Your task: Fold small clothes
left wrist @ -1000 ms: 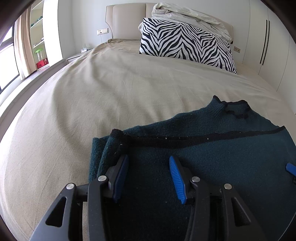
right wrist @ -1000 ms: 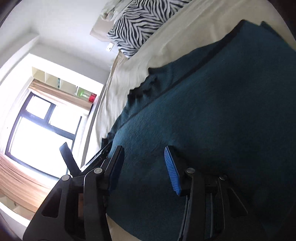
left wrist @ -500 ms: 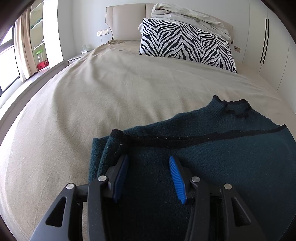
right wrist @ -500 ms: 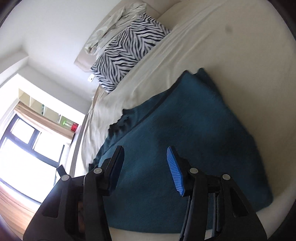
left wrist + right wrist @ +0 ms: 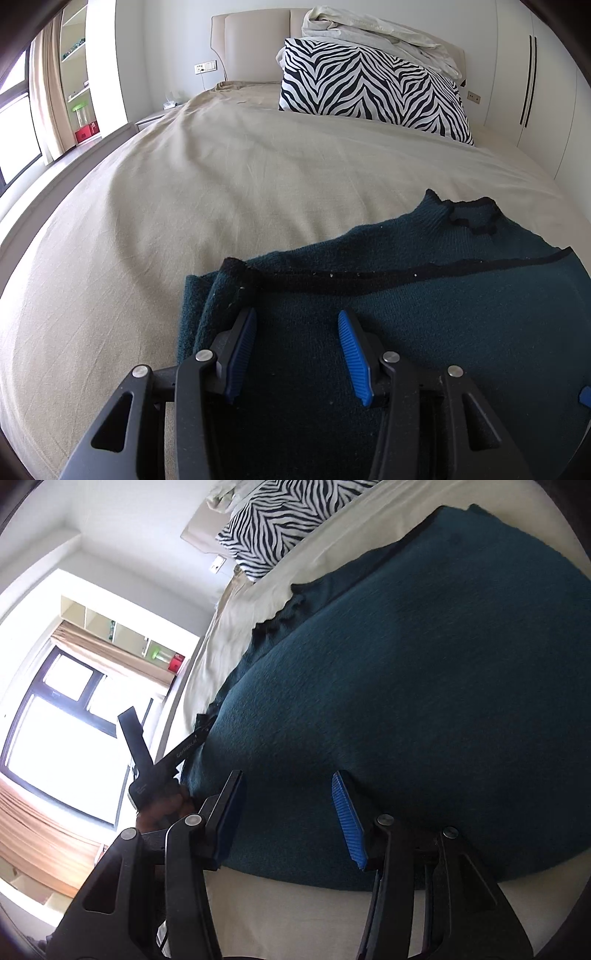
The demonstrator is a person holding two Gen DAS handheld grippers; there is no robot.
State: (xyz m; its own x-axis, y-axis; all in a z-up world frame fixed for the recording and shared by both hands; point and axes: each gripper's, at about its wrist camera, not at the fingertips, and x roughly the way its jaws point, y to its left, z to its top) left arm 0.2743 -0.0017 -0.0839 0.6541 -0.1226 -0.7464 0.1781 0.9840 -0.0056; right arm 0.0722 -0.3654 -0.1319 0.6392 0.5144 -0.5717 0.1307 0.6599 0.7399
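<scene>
Two grippers you're holding are hovering over sweater lying on bed: left gripper and right gripper both spread, grasping nothing.

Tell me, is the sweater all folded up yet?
Not yet. One fold looks done: the dark teal sweater is doubled over, its black-trimmed edge lying across the lower layer below the collar. Right now both the left gripper and right gripper sit open over it, gripping nothing. It still spreads wide on the bed, so it probably needs another fold.
</scene>
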